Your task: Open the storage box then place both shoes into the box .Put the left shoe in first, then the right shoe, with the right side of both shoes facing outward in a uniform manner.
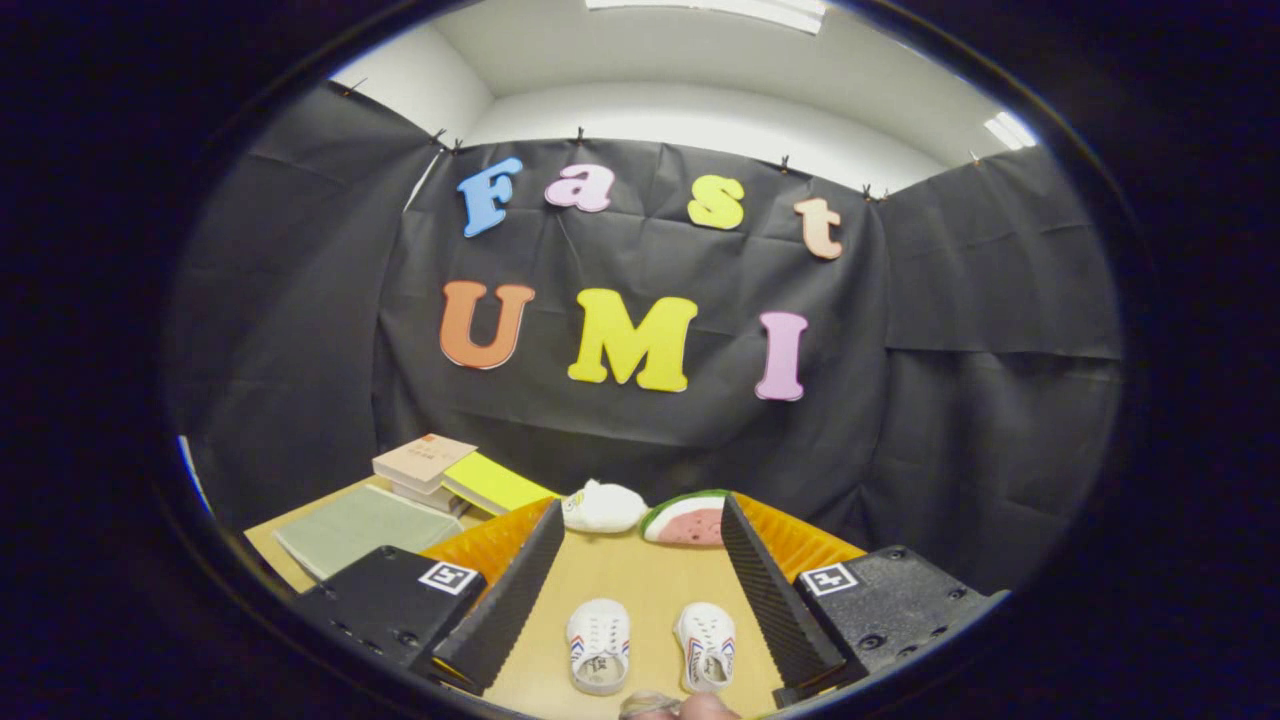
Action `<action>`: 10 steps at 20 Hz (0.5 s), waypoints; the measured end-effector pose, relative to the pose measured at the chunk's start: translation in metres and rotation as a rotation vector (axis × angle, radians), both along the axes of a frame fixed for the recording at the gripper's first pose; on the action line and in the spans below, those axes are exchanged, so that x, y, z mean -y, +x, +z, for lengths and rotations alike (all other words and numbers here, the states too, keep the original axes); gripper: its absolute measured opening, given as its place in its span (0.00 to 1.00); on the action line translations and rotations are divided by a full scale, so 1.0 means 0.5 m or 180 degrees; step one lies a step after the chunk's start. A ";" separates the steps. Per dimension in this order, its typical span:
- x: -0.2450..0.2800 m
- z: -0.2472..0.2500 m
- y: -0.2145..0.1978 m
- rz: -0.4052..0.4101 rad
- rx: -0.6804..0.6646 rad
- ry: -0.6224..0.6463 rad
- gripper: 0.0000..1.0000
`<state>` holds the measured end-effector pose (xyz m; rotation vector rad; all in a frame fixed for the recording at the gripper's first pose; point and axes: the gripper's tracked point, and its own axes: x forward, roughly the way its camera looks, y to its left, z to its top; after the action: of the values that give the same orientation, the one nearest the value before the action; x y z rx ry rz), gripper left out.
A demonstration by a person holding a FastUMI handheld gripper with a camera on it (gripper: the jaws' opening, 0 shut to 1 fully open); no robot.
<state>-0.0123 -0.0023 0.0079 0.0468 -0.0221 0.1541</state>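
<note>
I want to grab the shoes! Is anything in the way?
Nothing visible blocks them. The hand-held gripper is open, and both white shoes sit side by side on the bare table between its fingers.

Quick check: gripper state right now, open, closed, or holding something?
Gripper: open, fingers spread wide and holding nothing; the two white shoes lie on the table between them.

The two shoes (650, 645) look like matt cloth with laces, lying on a smooth, wood-like surface (640, 575). The hand-held gripper (640, 590) fingers (515, 590) show ribbed faces (rubbery, matt), spread wide apart. Books (425, 462) look papery.
</note>
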 end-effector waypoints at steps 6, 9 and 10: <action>-0.085 -0.041 0.026 0.0624 -0.0214 0.0180 1.00; -0.150 -0.071 0.035 0.1144 -0.0397 0.0271 1.00; -0.170 -0.086 0.038 0.1306 -0.0470 0.0311 1.00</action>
<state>0.0066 0.0829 -0.0350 0.1604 0.1283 0.5593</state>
